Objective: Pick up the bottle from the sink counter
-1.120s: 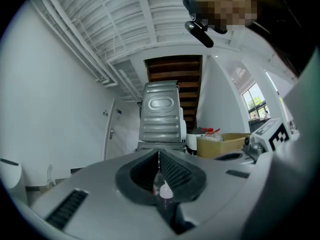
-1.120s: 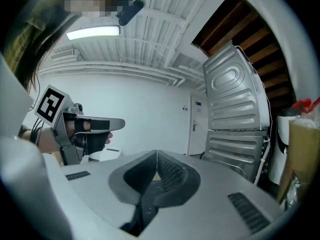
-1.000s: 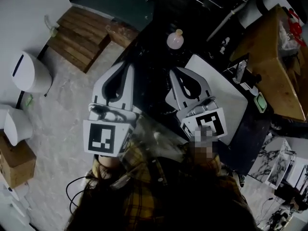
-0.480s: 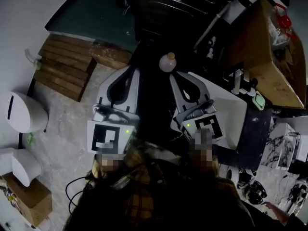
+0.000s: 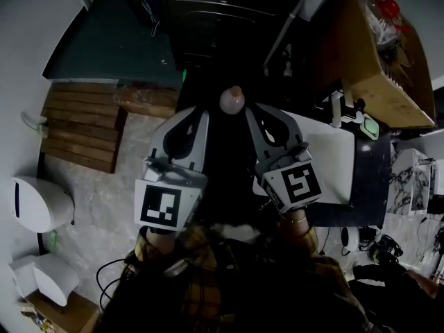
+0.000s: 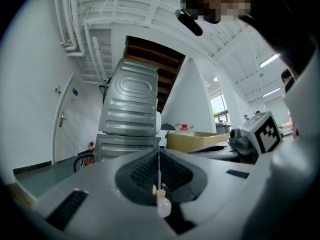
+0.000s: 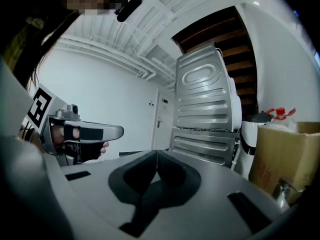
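Head view is showing left tool [image 5: 198, 114] and right tool [image 5: 252, 109] hovering, jaws closed on nothing; bottle [image 5: 232, 101] is sitting ungrasped ahead.

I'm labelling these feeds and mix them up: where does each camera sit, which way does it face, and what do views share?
Head view: on the person's head, looking steeply down at left gripper, right gripper and plaid shirt; bottle beyond their tips.
Left gripper view: rides that gripper, looking level along its shut jaws toward a ribbed metal machine.
Right gripper view: same, own shut jaws, same machine.
Shared: head and left gripper views both show the bottle.
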The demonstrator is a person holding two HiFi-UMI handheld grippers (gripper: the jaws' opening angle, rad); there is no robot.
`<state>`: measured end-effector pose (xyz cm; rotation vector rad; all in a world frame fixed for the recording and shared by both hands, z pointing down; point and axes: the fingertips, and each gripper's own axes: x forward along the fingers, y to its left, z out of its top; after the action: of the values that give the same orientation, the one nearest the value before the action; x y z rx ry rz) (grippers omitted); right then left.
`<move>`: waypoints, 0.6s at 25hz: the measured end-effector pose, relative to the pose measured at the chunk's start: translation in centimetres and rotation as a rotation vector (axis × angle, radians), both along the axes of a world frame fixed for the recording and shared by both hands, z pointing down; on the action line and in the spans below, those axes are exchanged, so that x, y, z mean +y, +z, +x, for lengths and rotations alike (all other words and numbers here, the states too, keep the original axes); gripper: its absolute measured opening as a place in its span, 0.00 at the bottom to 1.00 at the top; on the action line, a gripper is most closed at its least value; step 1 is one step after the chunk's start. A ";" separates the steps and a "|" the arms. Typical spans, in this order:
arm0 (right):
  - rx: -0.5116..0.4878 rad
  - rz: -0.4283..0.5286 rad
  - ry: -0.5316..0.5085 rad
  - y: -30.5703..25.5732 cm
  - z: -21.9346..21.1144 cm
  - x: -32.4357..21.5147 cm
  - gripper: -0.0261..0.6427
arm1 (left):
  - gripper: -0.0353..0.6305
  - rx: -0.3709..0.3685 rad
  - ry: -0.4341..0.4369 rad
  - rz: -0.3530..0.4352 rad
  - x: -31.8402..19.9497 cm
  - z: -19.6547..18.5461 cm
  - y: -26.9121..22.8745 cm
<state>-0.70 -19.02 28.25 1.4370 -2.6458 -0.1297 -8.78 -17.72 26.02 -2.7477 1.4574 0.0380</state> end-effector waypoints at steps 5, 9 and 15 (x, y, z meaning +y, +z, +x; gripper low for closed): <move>0.002 -0.006 0.025 0.4 0.3 -0.4 0.06 | 0.09 -0.007 0.042 -0.036 -0.4 0.9 1.1; 0.009 -0.026 0.028 0.9 0.6 -0.6 0.06 | 0.09 -0.004 0.062 -0.055 -0.9 2.0 1.9; -0.001 -0.061 0.022 2.1 1.6 -1.6 0.06 | 0.09 -0.004 0.051 -0.065 -1.7 3.2 2.7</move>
<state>0.86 -20.63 30.37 1.4464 -2.6100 -0.0460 -5.61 -19.47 28.68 -2.8342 1.4125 -0.0145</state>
